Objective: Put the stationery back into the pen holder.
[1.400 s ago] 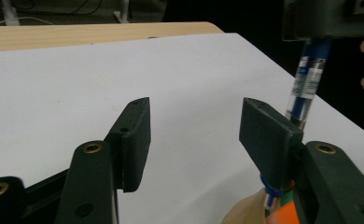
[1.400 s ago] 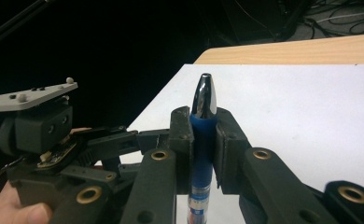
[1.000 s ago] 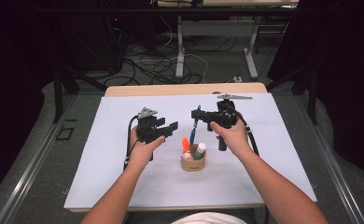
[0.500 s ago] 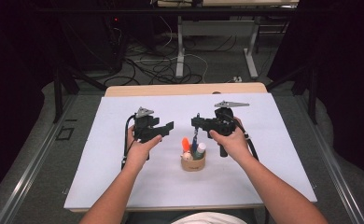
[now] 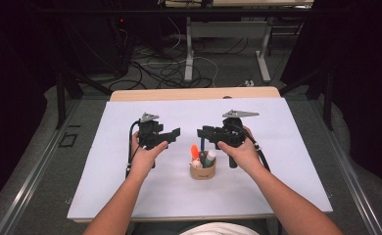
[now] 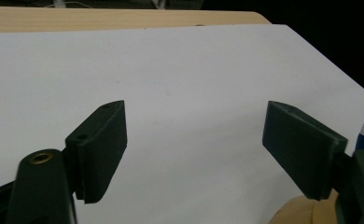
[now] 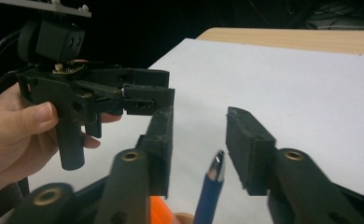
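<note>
Both sets of jaws have just been opening: my right gripper [image 7: 199, 144] now stands parted around the smooth blue pen [image 7: 209, 193], released; left gripper [image 6: 194, 149] gapes empty. Round tan cup [image 5: 202, 171], frame centre.

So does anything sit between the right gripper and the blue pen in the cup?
Nothing visible does. In the right gripper view the blue pen stands upright between the jaws of the right gripper, which have just been opening; the pads do not press on it. The left gripper is farther off, not in the way.
</note>
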